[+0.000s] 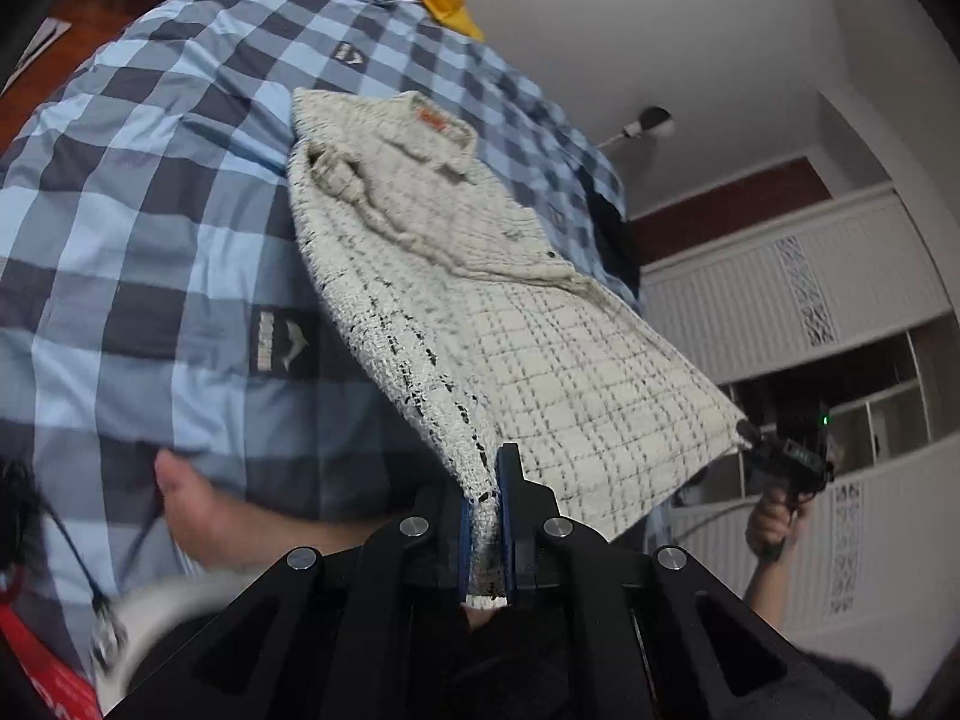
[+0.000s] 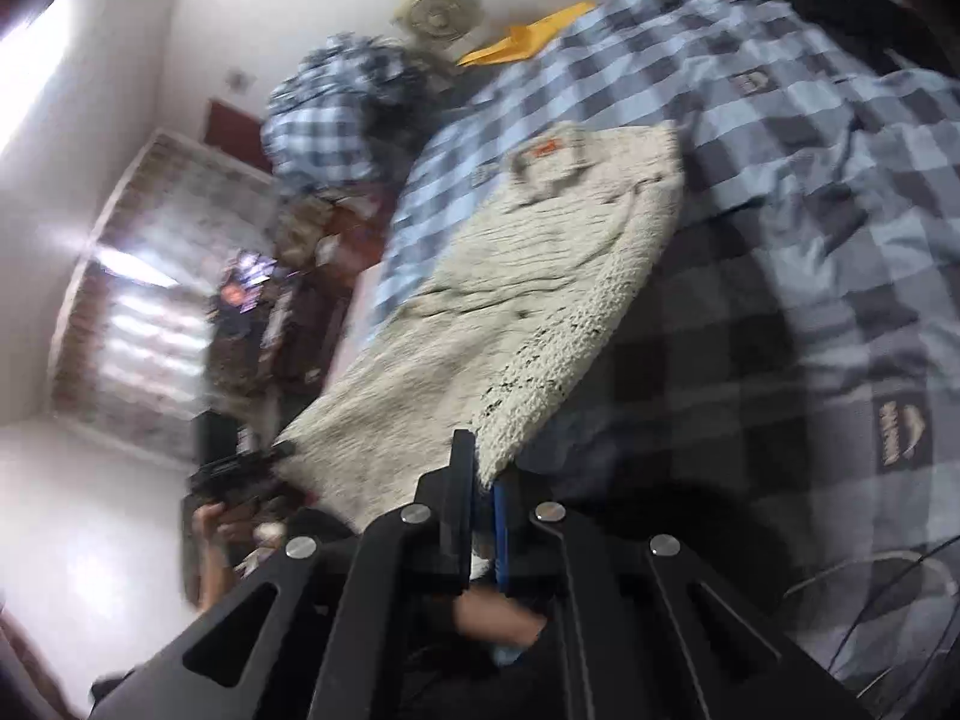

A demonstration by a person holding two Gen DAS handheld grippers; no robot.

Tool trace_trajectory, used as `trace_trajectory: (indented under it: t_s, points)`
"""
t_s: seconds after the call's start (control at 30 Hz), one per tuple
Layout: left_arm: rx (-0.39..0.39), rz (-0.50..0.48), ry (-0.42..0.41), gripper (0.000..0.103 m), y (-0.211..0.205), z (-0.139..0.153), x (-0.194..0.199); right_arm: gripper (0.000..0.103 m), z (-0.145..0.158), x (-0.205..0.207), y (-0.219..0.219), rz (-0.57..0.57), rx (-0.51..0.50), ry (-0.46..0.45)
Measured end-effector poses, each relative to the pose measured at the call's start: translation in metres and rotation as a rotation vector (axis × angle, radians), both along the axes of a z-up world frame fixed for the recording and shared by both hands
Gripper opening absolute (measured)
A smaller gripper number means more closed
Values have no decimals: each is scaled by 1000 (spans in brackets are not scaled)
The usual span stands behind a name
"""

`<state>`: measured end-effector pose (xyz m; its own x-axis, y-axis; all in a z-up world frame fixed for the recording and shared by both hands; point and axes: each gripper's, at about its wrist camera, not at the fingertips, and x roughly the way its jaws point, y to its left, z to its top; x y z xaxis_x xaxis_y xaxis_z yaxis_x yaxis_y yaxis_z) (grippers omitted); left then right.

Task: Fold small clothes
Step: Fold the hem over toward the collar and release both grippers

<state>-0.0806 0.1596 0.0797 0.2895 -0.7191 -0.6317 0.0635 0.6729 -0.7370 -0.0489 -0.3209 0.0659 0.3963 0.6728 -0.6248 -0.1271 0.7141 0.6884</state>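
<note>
Garment first: small cream knit top w/ dark grid lines & an orange neck label, spread over blue-and-grey checked bedding, collar end lying on the bed, hem end raised off it. Left gripper is clamped tight on one hem corner; cloth fills the slot btwn the blue pads, so pad faces are mostly hidden. Right gripper is likewise closed on the other hem corner, knit bunched btwn its pads. From the left wrist view the right gripper shows small at the far hem corner, a hand wrapped on its grip, forearm cut off by the frame bottom. Right wrist view is heavily smeared: left gripper & its hand are only a dark blur at the sweater's lower left edge, can't read the pads there. Yellow item at the bed's far end is partly hidden; what it is can't be told. Clutter beside the bed in the right view is too blurred to name. Bare skin near the left gripper's base, lower left, is cut off; can't tell which body part.
</note>
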Motion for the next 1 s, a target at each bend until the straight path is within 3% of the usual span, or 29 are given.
trace_trajectory:
  t_s: [0.2,0.3,0.37,0.47,0.63,0.8,0.83,0.87,0.9,0.93,0.97,1.0]
  points:
    - [35,15,33,6,-1,7,-39,2,17,-28,-4,-35,-38,-24]
    - [63,38,-1,6,0,15,-14,2,12,-4,-15,-79,-21,-23]
    - [34,61,-9,6,3,16,15,2,8,29,-25,-102,16,-19]
    - [-21,121,4,6,10,11,80,2,4,87,-45,-149,44,4]
    - [-46,243,40,6,25,-14,212,2,-8,196,-79,-244,35,65]
    - [-66,444,68,7,48,-70,351,2,-42,321,-101,-365,25,121]
    - [-33,479,73,9,50,-80,367,2,-54,341,-101,-362,36,137]
    - [64,525,88,10,51,-94,387,4,-76,370,-101,-364,47,170]
    - [150,565,105,21,52,-104,399,5,-91,383,-102,-386,37,208]
    - [242,587,129,66,51,-114,410,5,-105,393,-102,-413,11,260]
    - [312,577,159,103,51,-124,419,8,-121,401,-103,-450,-26,331]
    - [360,574,165,102,51,-130,425,10,-131,406,-101,-479,-75,369]
